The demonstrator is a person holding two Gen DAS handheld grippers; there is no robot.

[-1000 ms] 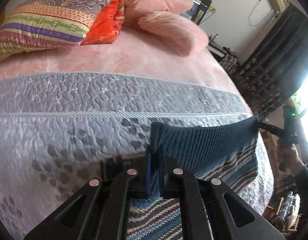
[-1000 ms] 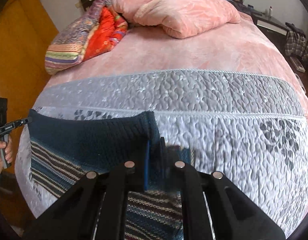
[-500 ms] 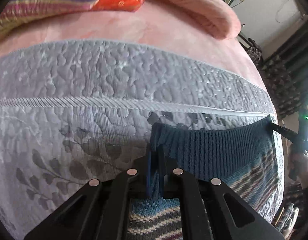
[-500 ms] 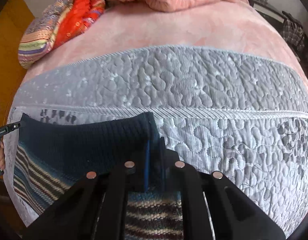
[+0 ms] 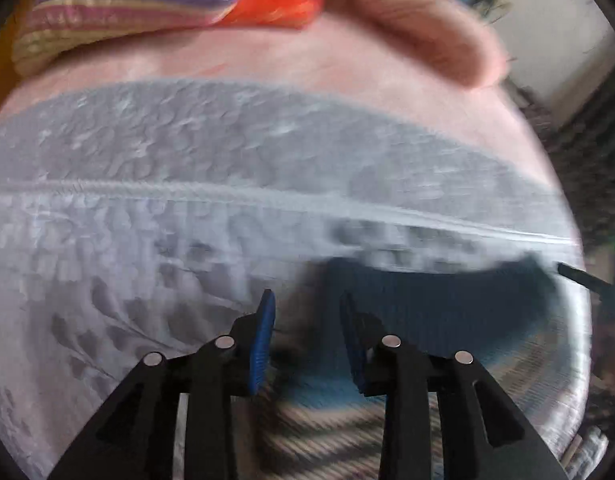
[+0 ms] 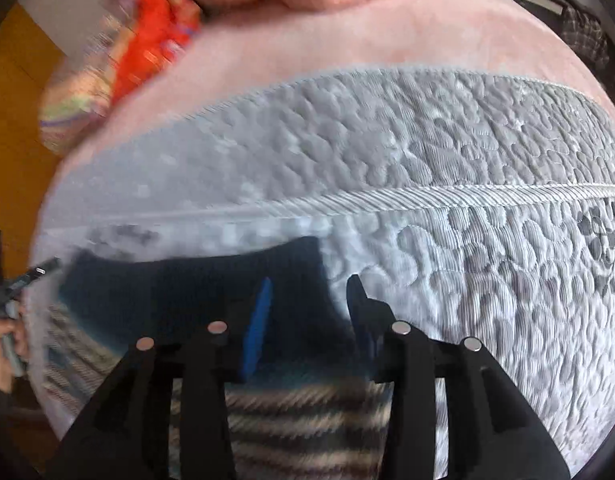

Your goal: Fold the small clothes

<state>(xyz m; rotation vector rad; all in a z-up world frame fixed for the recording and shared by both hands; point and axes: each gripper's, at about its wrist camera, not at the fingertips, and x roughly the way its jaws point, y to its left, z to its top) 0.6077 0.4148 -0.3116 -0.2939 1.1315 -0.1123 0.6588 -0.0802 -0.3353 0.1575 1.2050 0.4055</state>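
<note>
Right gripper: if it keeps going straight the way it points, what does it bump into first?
Probably the sweater: its dark ribbed edge lies between the open fingers of the right gripper. Past that comes the grey quilted bedcover. Depth is hard to judge here.

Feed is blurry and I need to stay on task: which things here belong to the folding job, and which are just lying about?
Job:
- knitted sweater, dark blue ribbed hem, striped body
- left tongs, open
- right tongs, open
- grey quilted cover, the folding surface

Lying about:
- pink pillow
- striped cushion
- orange cushion
</note>
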